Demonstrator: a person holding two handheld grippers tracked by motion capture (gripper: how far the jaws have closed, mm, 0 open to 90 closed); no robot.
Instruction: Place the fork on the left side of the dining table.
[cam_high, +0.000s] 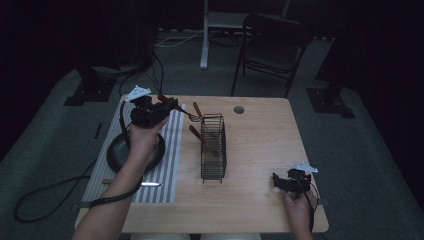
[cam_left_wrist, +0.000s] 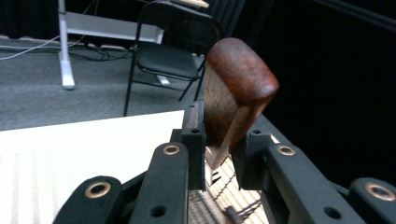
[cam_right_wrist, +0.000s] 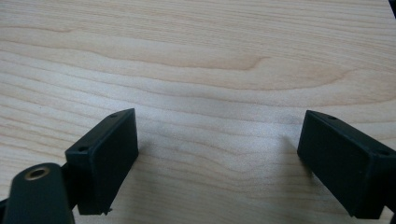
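1. Centrally on the table stands a wire basket holding wooden-handled utensils.
2. Left gripper, the nearer one, is clamped on a wooden-handled fork; its long axis slants down toward the basket, just beside it.
3. Right gripper rests well apart, jaws wide, holding nothing.

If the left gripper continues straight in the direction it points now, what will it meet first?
Probably the wire basket. The left gripper holds a wooden-handled fork and points right across the table toward the basket's upper end. Depth is unclear, so it might pass above the rim.
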